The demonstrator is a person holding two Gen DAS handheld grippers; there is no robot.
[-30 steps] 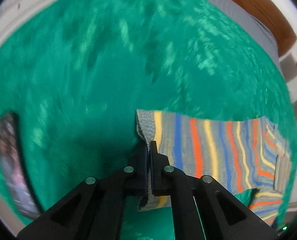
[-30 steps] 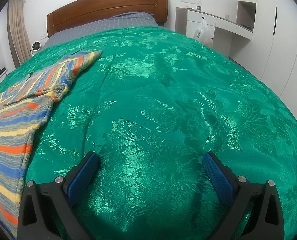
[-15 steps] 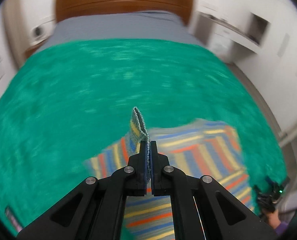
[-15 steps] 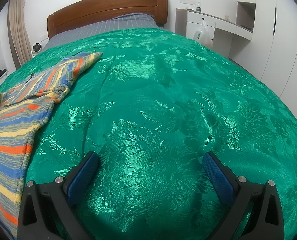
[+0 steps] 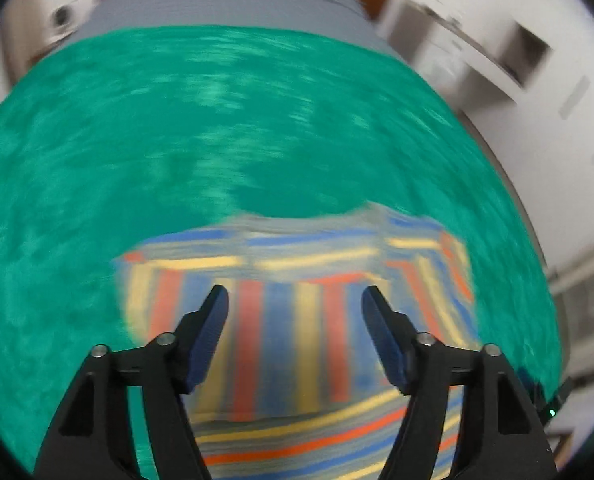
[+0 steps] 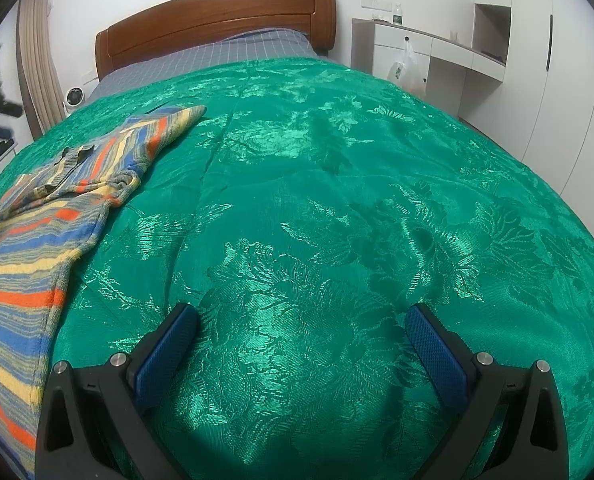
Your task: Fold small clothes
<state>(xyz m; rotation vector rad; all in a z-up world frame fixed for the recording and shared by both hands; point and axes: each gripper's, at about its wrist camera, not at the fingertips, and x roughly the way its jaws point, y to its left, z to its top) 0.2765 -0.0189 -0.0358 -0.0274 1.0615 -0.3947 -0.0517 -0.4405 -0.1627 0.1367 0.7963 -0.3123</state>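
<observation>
A small striped knit garment [image 5: 297, 320] in blue, orange, yellow and grey lies on the green bedspread [image 5: 177, 152]. My left gripper [image 5: 295, 304] is open and empty just above it; the view is blurred by motion. In the right wrist view the same garment [image 6: 37, 240] lies at the far left, with one part folded over and a sleeve [image 6: 165, 128] pointing toward the headboard. My right gripper [image 6: 301, 320] is open and empty over bare bedspread [image 6: 337, 200], well to the right of the garment.
A wooden headboard [image 6: 217, 20] and grey checked sheet [image 6: 237, 52] lie at the far end of the bed. White cabinets [image 6: 437, 56] with a hanging plastic bag [image 6: 407, 68] stand on the right. A small fan [image 6: 75, 98] and curtain [image 6: 37, 60] are at the left.
My left gripper, shut on the garment's edge before, carried it over the garment and has opened and let it go. The right gripper has not moved.
</observation>
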